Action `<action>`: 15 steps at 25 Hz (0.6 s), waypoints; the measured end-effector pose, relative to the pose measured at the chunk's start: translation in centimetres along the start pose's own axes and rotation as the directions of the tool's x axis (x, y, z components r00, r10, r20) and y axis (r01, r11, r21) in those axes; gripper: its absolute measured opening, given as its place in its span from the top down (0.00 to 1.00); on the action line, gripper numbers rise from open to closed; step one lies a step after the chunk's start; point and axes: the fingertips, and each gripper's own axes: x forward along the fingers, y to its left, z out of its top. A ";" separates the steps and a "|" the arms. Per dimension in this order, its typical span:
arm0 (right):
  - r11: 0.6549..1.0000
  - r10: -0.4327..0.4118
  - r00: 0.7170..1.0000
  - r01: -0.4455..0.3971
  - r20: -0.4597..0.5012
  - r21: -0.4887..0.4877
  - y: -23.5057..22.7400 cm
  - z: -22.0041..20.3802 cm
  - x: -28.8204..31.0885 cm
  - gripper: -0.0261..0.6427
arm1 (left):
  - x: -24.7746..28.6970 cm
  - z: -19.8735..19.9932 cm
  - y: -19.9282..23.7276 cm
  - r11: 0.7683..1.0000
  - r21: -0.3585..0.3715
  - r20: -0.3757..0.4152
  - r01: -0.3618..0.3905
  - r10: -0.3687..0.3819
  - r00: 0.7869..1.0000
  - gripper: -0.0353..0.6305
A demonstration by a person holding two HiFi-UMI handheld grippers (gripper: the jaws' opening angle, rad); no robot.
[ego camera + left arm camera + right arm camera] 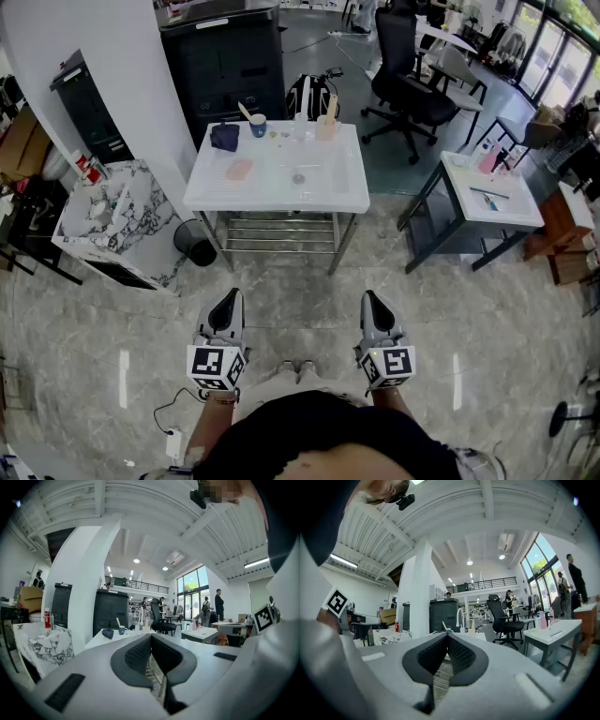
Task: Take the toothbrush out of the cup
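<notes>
left gripper (228, 298), right gripper (370, 298): fingers (136, 656) together, empty; stick (246, 112) in far blue cup (258, 126) unclear.

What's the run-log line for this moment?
left gripper: shut, empty | right gripper: shut, empty | toothbrush: in blue cup on white table | both grippers short of table

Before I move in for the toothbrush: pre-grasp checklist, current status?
1. Upright blue cup on the white table: ok.
2. The toothbrush stands in it, leaning left: ok.
3. Nothing held by left gripper or right gripper: ok.
4. Grippers open for a grasp: not ok, both shut.
5. Cup within reach: not ok, both grippers hang over the floor, well short of the table.
6. Bristle end up or down: cannot tell, too small.
</notes>
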 end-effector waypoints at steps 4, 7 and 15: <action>0.999 -0.024 0.999 0.025 -0.023 0.022 -0.3 -0.8 -0.2 0.95 | 0.0 -0.5 -0.2 1.000 -0.001 -0.005 0.002 -0.002 1.000 0.94; 1.000 -0.019 1.000 0.020 -0.016 0.016 -0.3 -0.6 0.2 0.95 | -0.2 -0.7 0.2 1.000 -0.003 -0.013 -0.010 0.010 1.000 0.94; 1.000 -0.007 1.000 0.008 -0.024 0.017 -0.1 -0.9 0.6 0.95 | -0.3 -1.0 0.8 1.000 -0.005 -0.017 -0.028 0.028 0.999 0.94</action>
